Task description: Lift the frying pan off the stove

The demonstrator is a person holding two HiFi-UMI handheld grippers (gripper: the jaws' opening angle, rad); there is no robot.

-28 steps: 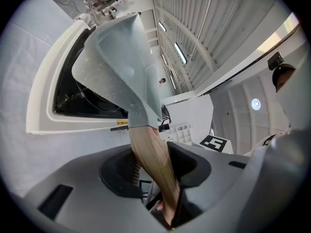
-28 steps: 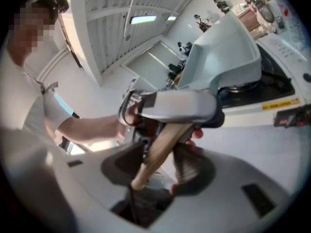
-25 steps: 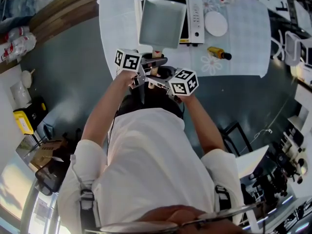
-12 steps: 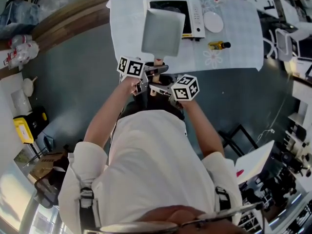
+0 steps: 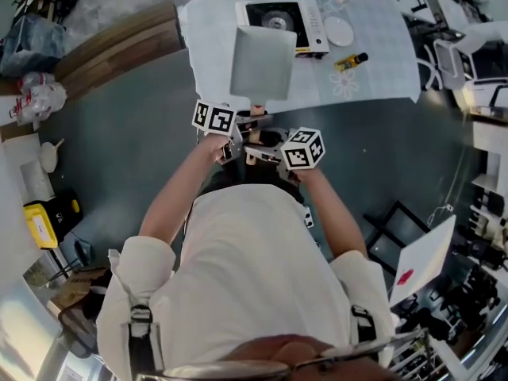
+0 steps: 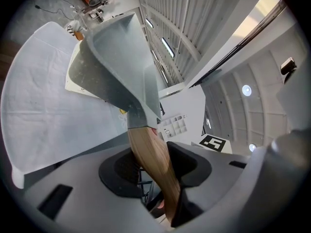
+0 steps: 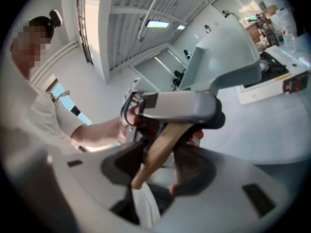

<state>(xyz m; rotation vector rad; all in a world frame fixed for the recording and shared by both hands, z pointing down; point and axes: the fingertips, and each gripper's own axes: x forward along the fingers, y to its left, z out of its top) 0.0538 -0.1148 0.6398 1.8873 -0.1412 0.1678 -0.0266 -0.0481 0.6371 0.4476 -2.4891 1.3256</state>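
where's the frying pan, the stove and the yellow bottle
frying pan (image 5: pixel 262 63), head view, middle of its grey square body
stove (image 5: pixel 279 16), head view, its black cooking top
yellow bottle (image 5: pixel 346 63), head view, its yellow body

Stove partly hidden
The square grey frying pan (image 5: pixel 263 62) covers the white stove's (image 5: pixel 315 24) near left part; its button labels are too small to read.

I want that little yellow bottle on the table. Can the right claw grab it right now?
Probably not. The right claw is clamped on the wooden handle of the frying pan, so its jaws are full, and it hangs short of the table. The yellow bottle lies farther in.
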